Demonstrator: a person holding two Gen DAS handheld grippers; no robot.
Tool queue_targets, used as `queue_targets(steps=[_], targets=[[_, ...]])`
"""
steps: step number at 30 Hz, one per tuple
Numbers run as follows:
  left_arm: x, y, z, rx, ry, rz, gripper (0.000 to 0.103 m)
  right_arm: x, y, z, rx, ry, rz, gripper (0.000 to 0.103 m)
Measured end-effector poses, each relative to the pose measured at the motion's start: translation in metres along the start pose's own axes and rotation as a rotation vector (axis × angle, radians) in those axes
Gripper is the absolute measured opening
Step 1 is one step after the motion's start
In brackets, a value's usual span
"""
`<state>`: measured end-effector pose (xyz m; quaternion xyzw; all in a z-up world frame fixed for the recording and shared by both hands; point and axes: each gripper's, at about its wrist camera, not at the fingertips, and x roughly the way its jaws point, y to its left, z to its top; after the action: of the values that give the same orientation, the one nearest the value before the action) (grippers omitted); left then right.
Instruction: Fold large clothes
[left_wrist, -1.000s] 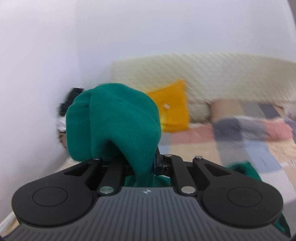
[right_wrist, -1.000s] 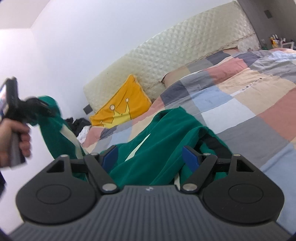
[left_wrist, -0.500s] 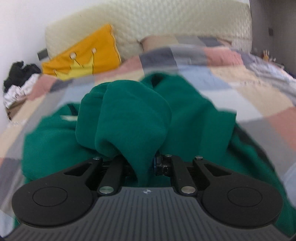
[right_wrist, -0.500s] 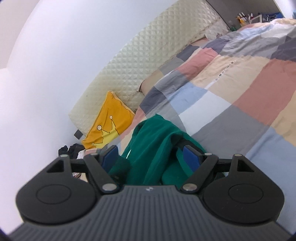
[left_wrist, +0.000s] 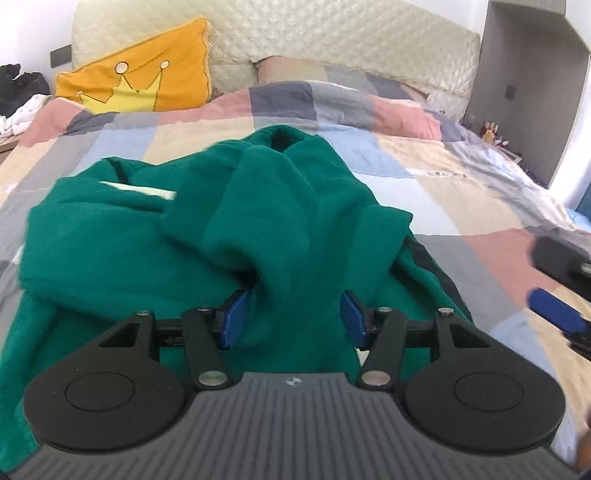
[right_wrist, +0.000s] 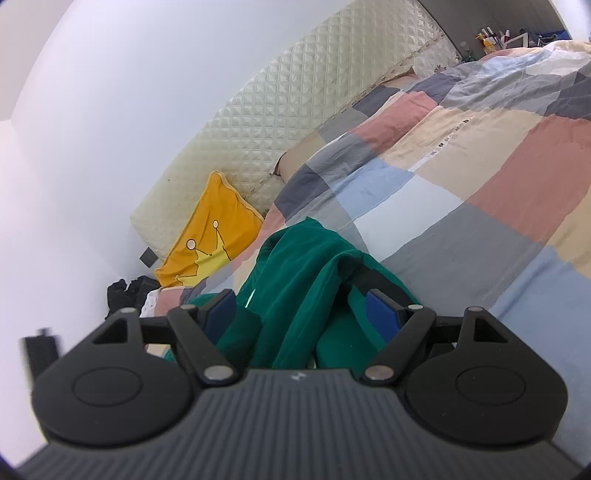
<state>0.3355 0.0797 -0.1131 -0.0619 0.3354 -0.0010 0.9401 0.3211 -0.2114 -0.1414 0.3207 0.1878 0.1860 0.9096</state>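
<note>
A large green garment (left_wrist: 155, 243) lies bunched on the patchwork bedspread (left_wrist: 436, 192). In the left wrist view my left gripper (left_wrist: 293, 315) hovers low over it, its jaws opening, and a fold of green cloth runs loosely between the blue pads (left_wrist: 233, 317) without being pinched. The right gripper's blue fingertips (left_wrist: 557, 315) show at the right edge of that view. In the right wrist view my right gripper (right_wrist: 299, 317) is open over the same green garment (right_wrist: 295, 280), with the cloth lying between and beneath its pads.
An orange crown cushion (left_wrist: 144, 74) leans on the quilted cream headboard (left_wrist: 332, 40) at the bed's far side. Dark and white clothes (left_wrist: 18, 96) are piled at the left beside the bed. A grey wall unit (left_wrist: 528, 81) stands at the right.
My left gripper came down from the raised position to the bed with the green cloth, then its jaws parted and let go of the fold. The right gripper rolled slightly and stayed open.
</note>
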Motion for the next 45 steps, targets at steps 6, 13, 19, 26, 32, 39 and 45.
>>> queue_targets(steps=[6,13,19,26,32,39,45], targets=[[-0.054,0.028,-0.027,-0.023,0.059,0.05,0.061,0.006,0.017,-0.01,-0.099,0.007,0.008,0.08],[-0.099,0.071,-0.04,-0.097,-0.027,0.084,0.061,0.022,0.064,-0.039,-0.357,0.048,0.051,0.08],[-0.107,0.109,-0.045,-0.149,-0.058,0.088,0.061,0.042,0.101,-0.065,-0.547,0.071,0.084,0.078],[-0.087,0.147,-0.053,-0.271,-0.015,0.045,0.061,0.08,0.104,-0.079,-0.595,0.122,0.04,0.078],[-0.076,0.167,-0.061,-0.31,0.0,0.047,0.061,0.119,0.106,-0.083,-0.6,0.114,-0.052,0.077],[-0.063,0.184,-0.064,-0.353,0.014,0.054,0.061,0.117,0.079,-0.069,-0.396,0.062,-0.141,0.077],[-0.063,0.185,-0.066,-0.366,0.017,0.048,0.061,0.1,0.066,-0.049,-0.308,-0.044,-0.232,0.079]])
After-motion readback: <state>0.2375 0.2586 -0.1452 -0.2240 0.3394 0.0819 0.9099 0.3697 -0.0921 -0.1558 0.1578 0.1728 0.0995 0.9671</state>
